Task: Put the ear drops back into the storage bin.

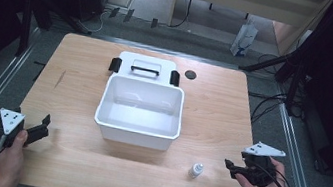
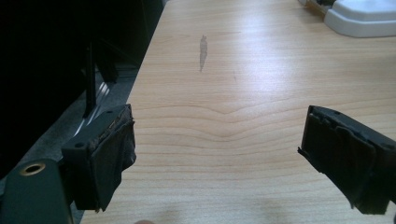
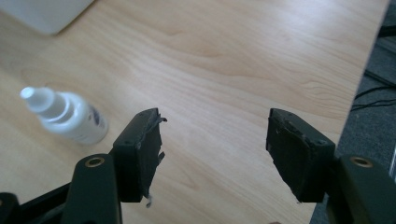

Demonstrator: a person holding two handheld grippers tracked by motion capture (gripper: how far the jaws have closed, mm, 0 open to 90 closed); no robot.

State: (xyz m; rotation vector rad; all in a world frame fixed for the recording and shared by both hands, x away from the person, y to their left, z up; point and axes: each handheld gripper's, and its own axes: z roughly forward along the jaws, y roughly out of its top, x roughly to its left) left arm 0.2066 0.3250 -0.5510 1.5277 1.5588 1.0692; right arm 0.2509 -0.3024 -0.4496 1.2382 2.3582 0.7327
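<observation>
Light wood tabletop, person's side at the bottom. Left hand-held gripper sits at the near-left corner, jaws spread wide with bare wood between them. Right hand-held gripper sits at the near-right edge, jaws also apart and holding nothing. Small white dropper bottle stands upright on the tabletop near the front edge, just to the left of the right hand-held gripper, not touching it; in the right gripper view it lies left of the left jaw, outside the gap. Past it, mid-table, an open white plastic bin, nothing visible inside. Its white lid with black handle and black side clips lies flat right behind the bin. Small black round disc just right of the lid.
</observation>
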